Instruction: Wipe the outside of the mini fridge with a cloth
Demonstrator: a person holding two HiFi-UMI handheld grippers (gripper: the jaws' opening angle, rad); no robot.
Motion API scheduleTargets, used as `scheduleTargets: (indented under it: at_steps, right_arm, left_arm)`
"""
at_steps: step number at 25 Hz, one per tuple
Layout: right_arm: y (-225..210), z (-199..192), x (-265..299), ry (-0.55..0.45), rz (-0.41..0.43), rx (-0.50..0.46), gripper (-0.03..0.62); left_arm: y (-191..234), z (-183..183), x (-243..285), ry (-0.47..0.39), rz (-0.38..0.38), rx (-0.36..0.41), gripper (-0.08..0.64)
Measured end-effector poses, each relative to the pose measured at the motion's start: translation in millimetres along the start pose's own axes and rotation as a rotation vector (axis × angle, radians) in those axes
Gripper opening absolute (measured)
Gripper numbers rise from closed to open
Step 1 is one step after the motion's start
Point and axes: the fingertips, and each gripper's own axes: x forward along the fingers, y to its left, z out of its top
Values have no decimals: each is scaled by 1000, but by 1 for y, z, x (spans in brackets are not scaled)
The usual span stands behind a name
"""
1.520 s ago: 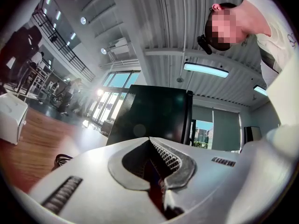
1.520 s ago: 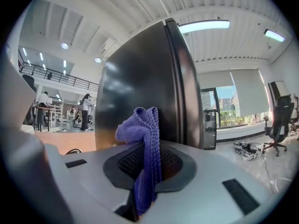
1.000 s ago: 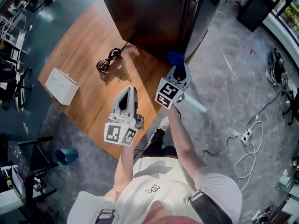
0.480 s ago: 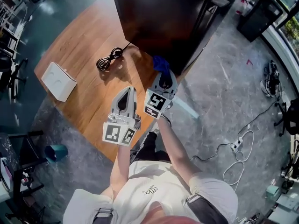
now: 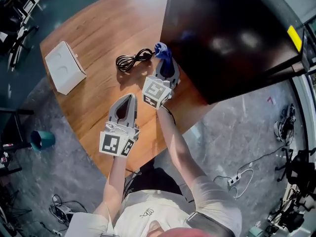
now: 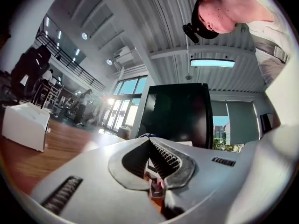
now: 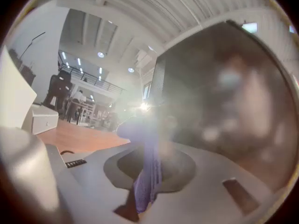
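**Mini fridge** (image 5: 237,38): a black cabinet standing on the table (image 5: 94,28), directly ahead and to the right of the right claw (image 5: 166,68).

**Cloth** (image 5: 163,52): blue, and pinched between the right claw's jaws, which are closed on it. A bunched end projects past the tips and a tail hangs back through the jaw opening. In the head view the bunched end sits at or just beside the fridge's near lower corner. Contact cannot be confirmed.

**Left claw** (image 5: 129,100): jaws together with nothing between them. It is held behind and to the left of the right claw, well apart from the fridge.

**Other items:** a coiled black cable (image 5: 133,59) lies just left of the right claw's tips, and a white box (image 5: 63,68) is further left.

**Assessment:** a wiping stroke appears to be at or near its start.

**Recommendations:**
- Press only the projecting cloth against the panel and keep the hard jaw tips off the glossy surface.
- Run long overlapping passes along the side.
- Hold the grip firm so the cloth does not drag out.
- Steer clear of the cable.
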Motion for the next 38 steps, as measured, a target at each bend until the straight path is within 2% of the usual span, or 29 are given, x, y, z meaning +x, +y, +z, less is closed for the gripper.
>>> scheduleTargets:
  at_steps: [4,8,12,14,18,25,30,38]
  right_arm:
    - [25,-1,54,-2,8,-20,61]
    - [42,-17,81,102,16,-50,61]
    - [37,-44,94,270,-34,10,61]
    - [35,-52,96,308,-53,43,62]
    - [41,-61,101,353,-31,90,63]
    - [37,-60,101,341,-55,120,61]
    - [24,-62,85,368,-85,164,61]
    - [-7,-69,49,398,-147,201,61]
  left_arm:
    - [22,-10,3,17,33,16,5]
    - [38,-14,-6,31,80,0,5]
    - [45,-11,1,35,102,-6,5]
    - [46,-11,8,40,100,-6,5]
    - [47,-14,22,49,100,-11,5]
    - [41,-20,36,71,91,-10,5]
    - [41,-19,35,67,94,-22,5]
    - [21,-14,30,67,45,-17,5]
